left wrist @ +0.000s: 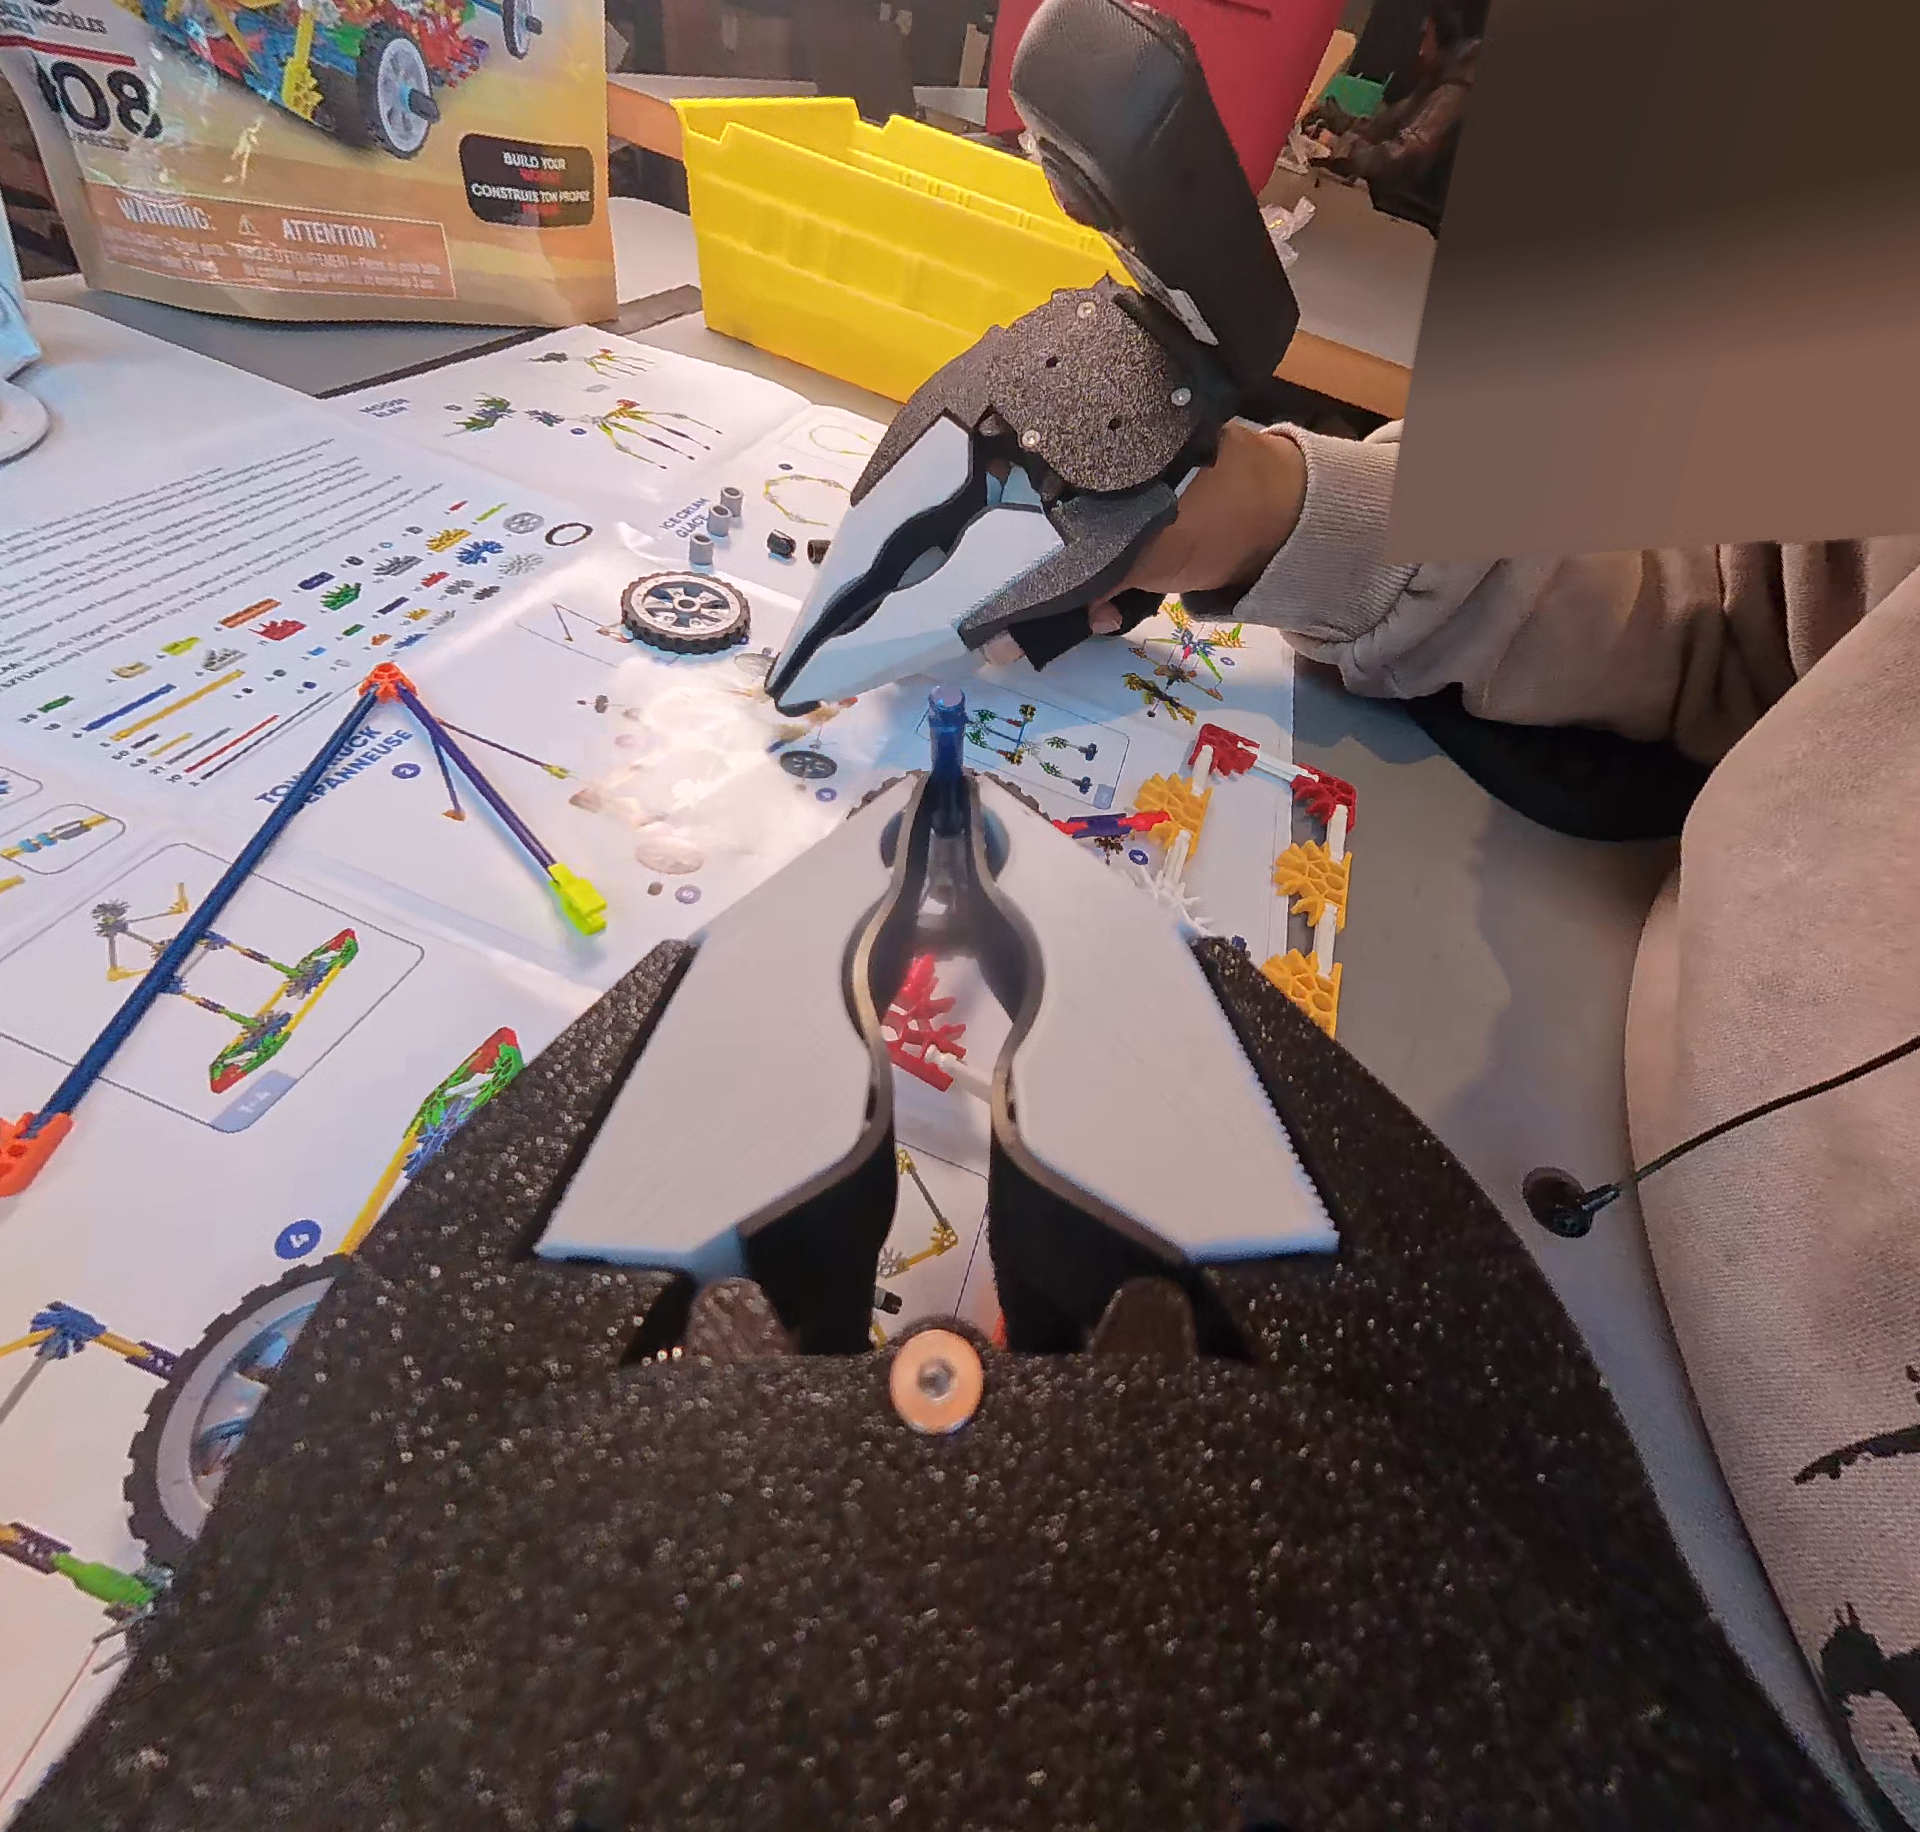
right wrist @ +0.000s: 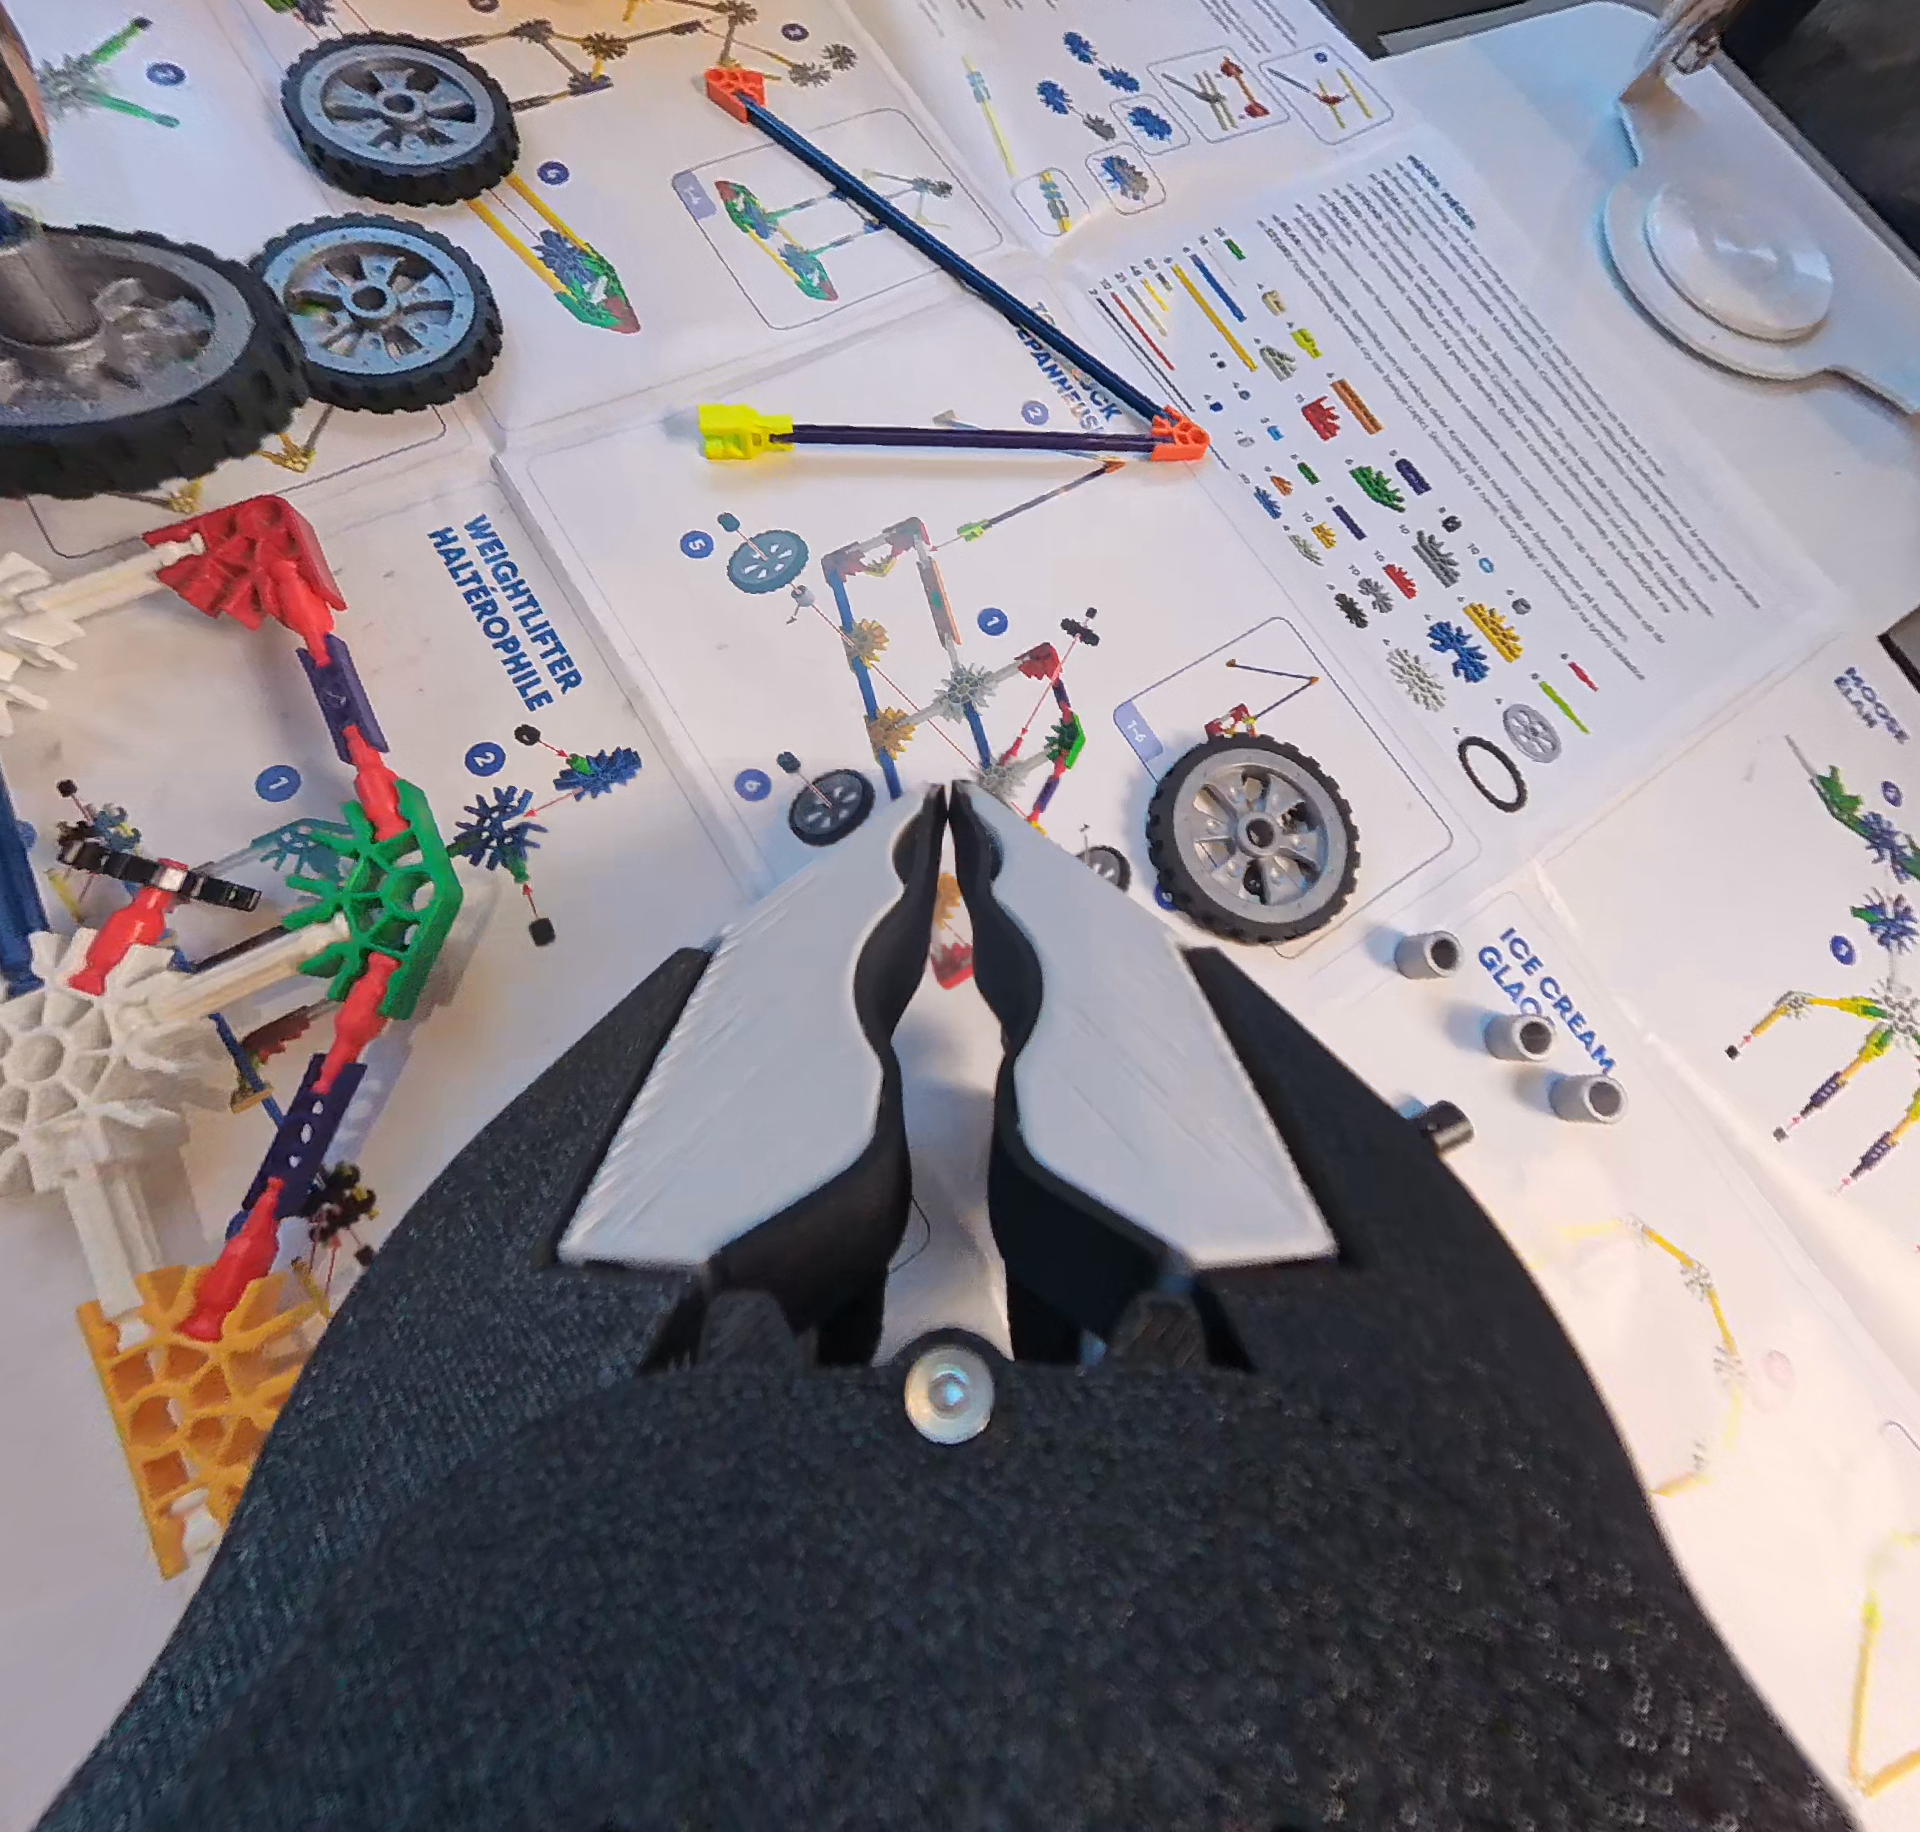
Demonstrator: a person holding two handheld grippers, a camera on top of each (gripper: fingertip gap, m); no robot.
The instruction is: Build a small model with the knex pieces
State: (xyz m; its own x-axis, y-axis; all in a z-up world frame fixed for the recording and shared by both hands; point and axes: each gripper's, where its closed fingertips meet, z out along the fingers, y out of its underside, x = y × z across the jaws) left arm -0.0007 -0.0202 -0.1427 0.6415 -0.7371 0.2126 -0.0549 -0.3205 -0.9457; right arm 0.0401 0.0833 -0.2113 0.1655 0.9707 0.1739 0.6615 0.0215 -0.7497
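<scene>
In the left wrist view, your left gripper (left wrist: 943, 795) has its jaws clamped on a blue rod (left wrist: 945, 743) that stands upright between the tips, above the instruction sheet (left wrist: 312, 556). Your right gripper (left wrist: 795, 696) points down with its tips on the sheet, near a small wheel (left wrist: 686, 611).

In the right wrist view, your right gripper (right wrist: 948, 795) has its jaws pressed together, holding nothing, just above the sheet (right wrist: 623, 556); a wheel (right wrist: 1254, 835) lies just beside it and 3 grey sleeves (right wrist: 1519, 1034) a little farther on.
</scene>
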